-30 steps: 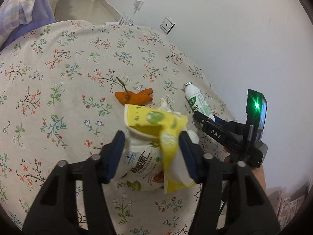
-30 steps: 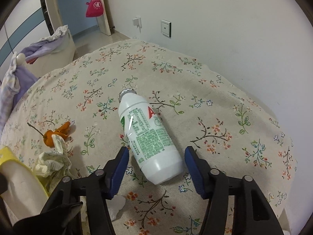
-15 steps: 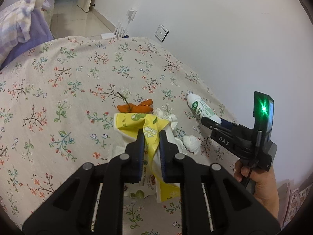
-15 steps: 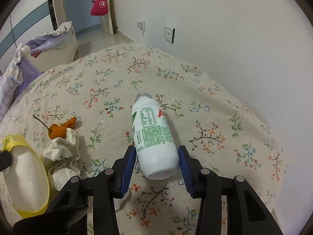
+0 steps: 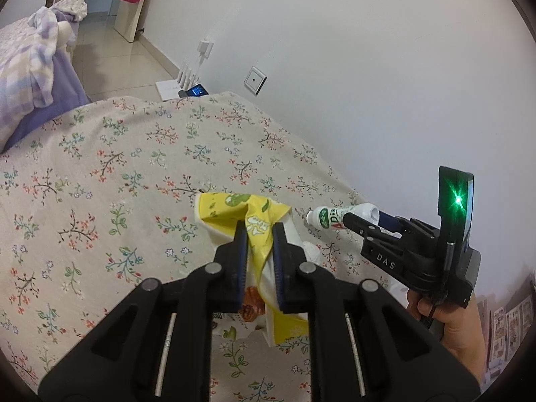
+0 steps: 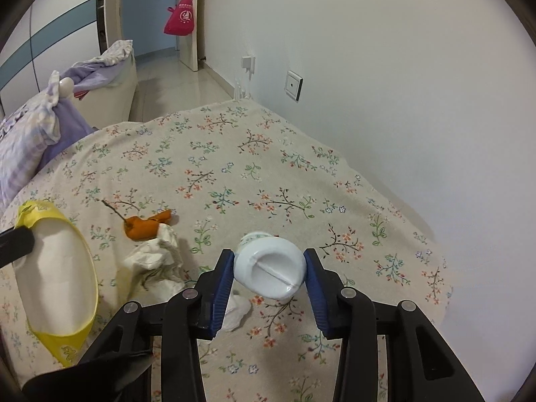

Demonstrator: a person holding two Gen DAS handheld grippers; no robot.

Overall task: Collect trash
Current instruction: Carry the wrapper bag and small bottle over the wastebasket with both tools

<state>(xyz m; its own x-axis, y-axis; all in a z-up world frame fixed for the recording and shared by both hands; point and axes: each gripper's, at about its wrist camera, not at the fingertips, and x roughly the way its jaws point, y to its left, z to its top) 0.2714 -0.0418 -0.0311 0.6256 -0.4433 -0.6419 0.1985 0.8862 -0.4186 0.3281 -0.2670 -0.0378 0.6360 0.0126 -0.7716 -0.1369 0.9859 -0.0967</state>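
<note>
Both grippers are black with blue pads (image 6: 221, 281) and round silver screws. The right gripper (image 5: 348, 218) has white "DAS" letters and a green light. A bare hand (image 5: 449, 318) holds it.

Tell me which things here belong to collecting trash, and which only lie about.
Trash: yellow snack bag, white bottle, orange peel, crumpled tissues.
Lying about: floral bedspread, purple bedding, red bag, wall socket.

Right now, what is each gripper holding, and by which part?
Left gripper: the yellow snack bag, pinched near its top edge. Right gripper: the white bottle, clamped at its base end.
</note>
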